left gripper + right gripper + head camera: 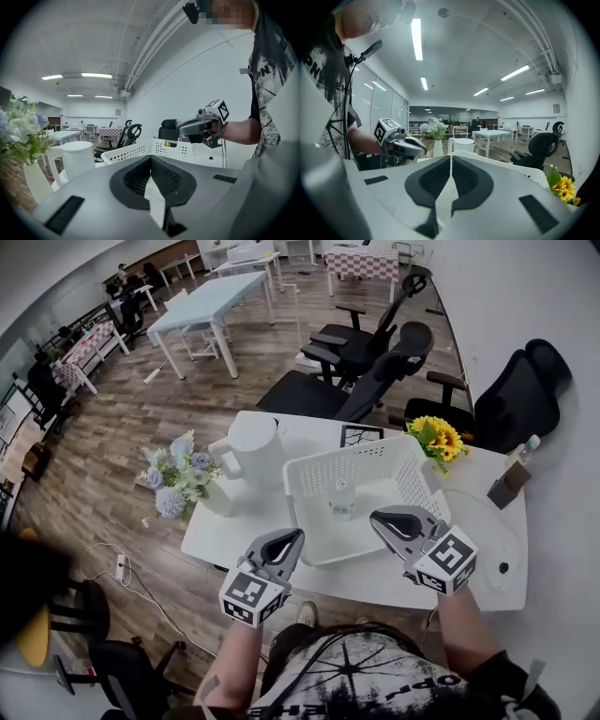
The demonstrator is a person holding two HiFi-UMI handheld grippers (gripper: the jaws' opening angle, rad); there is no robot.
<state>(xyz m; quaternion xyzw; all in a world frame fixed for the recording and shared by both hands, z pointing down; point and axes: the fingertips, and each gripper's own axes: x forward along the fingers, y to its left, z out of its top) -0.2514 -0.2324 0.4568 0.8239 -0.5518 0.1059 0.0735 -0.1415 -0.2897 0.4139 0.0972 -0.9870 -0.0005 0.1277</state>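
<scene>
Pressed together and empty, left gripper (292, 539) and right gripper (383, 520) are held over the table's (214, 538) near edge. Just beyond, the white basket (323, 474) is judged light and stiff, best gripped at its rim.

Left gripper (291, 540): jaws pressed together, nothing between them, tips pointing forward.
Right gripper (382, 519): jaws together as well, empty, tips angled inward.
Forearms (236, 662): both bare, stretched forward, held apart.
</scene>
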